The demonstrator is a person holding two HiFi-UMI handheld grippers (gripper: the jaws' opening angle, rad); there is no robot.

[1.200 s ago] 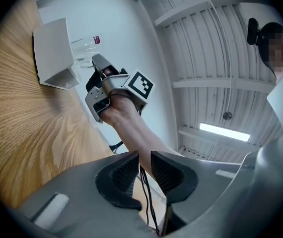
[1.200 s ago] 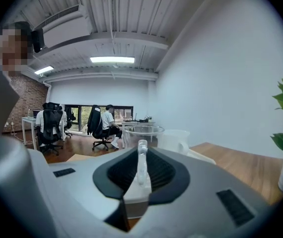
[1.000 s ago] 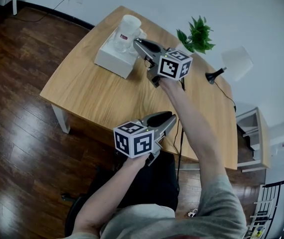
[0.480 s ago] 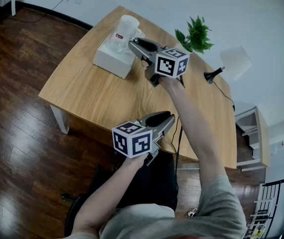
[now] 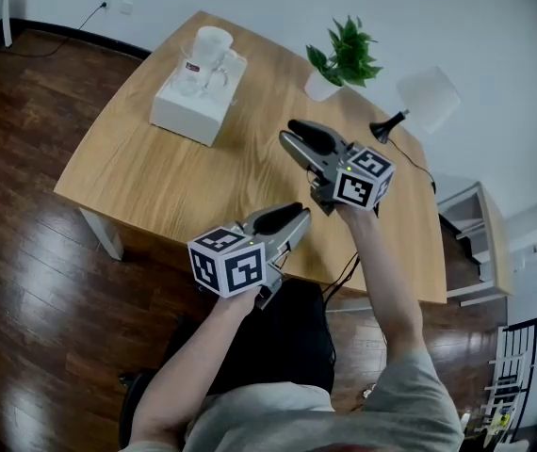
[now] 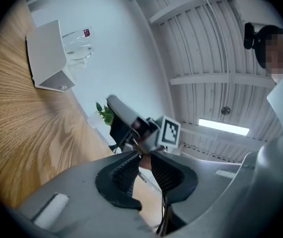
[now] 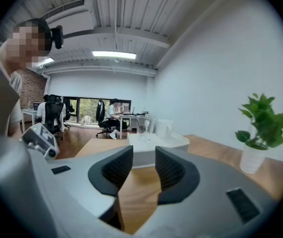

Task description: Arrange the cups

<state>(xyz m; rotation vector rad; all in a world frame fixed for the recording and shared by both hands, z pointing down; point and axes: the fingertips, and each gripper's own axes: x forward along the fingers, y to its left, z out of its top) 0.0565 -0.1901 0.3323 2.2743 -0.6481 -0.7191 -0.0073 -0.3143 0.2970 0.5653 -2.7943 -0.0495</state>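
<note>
Two cups (image 5: 212, 43) — white, clear (image 5: 189, 73) | left fingers (image 6: 124, 171) apart, empty | right fingers (image 7: 115, 168) just opening, empty

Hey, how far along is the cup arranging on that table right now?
Done, apparently: a white cup and a clear glass cup stand side by side on the white box. In hand: nothing. The right claw, whose jaws have just been opening, is empty and apart from the box. The left claw is empty too. Left: no other cups show on the table, so perhaps only straightening.
</note>
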